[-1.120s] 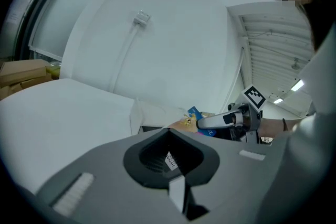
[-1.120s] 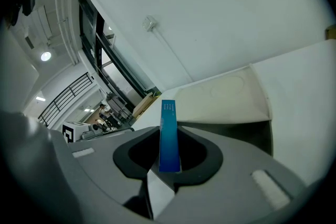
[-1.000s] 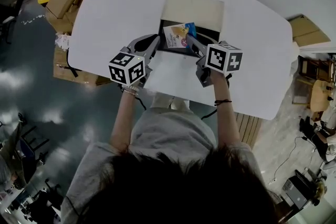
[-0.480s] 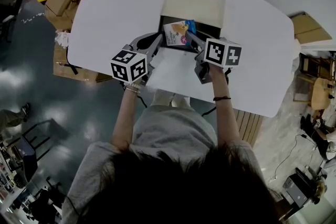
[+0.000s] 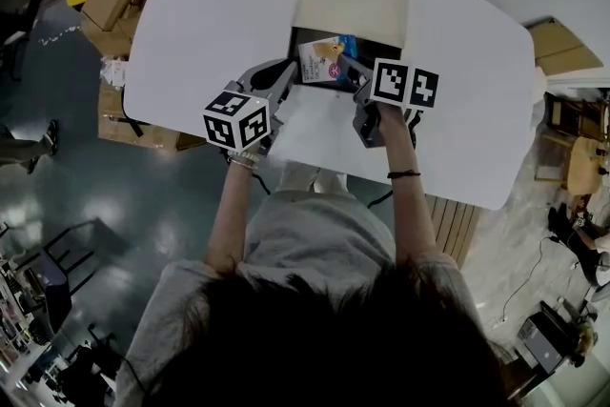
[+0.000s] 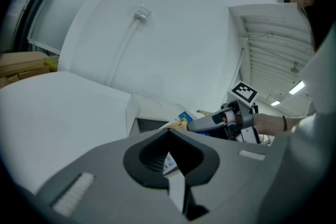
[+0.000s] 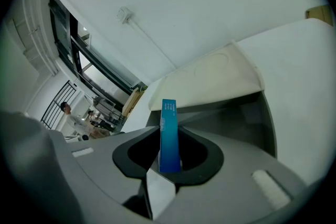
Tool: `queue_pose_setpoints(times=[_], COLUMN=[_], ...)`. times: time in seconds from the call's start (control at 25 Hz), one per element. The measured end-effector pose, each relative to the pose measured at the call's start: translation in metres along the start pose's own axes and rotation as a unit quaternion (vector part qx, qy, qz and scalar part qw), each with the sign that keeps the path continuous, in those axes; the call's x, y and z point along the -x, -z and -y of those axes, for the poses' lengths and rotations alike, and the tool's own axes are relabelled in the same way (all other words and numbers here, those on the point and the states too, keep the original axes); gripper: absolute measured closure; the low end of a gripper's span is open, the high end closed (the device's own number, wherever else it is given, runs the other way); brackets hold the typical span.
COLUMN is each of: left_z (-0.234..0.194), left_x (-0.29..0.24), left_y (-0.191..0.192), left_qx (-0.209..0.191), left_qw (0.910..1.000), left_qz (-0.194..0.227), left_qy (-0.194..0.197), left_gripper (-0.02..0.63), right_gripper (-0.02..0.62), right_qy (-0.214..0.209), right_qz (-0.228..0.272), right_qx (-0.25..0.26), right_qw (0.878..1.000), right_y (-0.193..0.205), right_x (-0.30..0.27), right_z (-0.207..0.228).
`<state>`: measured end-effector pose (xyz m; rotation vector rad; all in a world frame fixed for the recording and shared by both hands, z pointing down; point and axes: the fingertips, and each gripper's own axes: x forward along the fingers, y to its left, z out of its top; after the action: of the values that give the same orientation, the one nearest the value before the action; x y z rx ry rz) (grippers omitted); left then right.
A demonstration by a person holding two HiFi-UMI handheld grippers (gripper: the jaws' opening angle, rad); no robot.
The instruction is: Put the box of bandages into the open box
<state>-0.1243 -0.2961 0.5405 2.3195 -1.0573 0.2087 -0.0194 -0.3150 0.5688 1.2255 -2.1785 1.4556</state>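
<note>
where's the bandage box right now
Upper middle of the head view: the bandage box is gripped in the right tool, over the dark inside of the open box, nearer the person than its pale back flap.

open box (image 5: 351,7) interior mostly hidden, bandage box (image 5: 322,60) print too small

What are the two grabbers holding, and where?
The right gripper pinches the box of bandages by its thin blue edge. The left gripper grips a thin white printed flap, seemingly the open box's.

"Ba" on box of bandages (image 6: 169,162)
</note>
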Motion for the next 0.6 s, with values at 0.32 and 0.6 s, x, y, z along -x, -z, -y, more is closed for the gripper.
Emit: queue_pose_setpoints(times=[0.32, 0.6], left_z=[0.001, 0.002], left_x=[0.0, -0.002], left_y=[-0.001, -0.001], left_qx=[0.001, 0.003], left_qw=[1.0, 0.9999], left_qz=[-0.002, -0.003], left_qy=[0.007, 0.01], left_gripper=[0.612, 0.612], right_gripper=[0.476, 0.463], right_qy=[0.014, 0.033], right_qz=[-0.029, -0.045], right_qx=[-0.02, -0.034], right_qw=[0.999, 0.998], right_y=[0.005, 0.008], right_x=[-0.003, -0.005], right_z=[0.006, 0.015])
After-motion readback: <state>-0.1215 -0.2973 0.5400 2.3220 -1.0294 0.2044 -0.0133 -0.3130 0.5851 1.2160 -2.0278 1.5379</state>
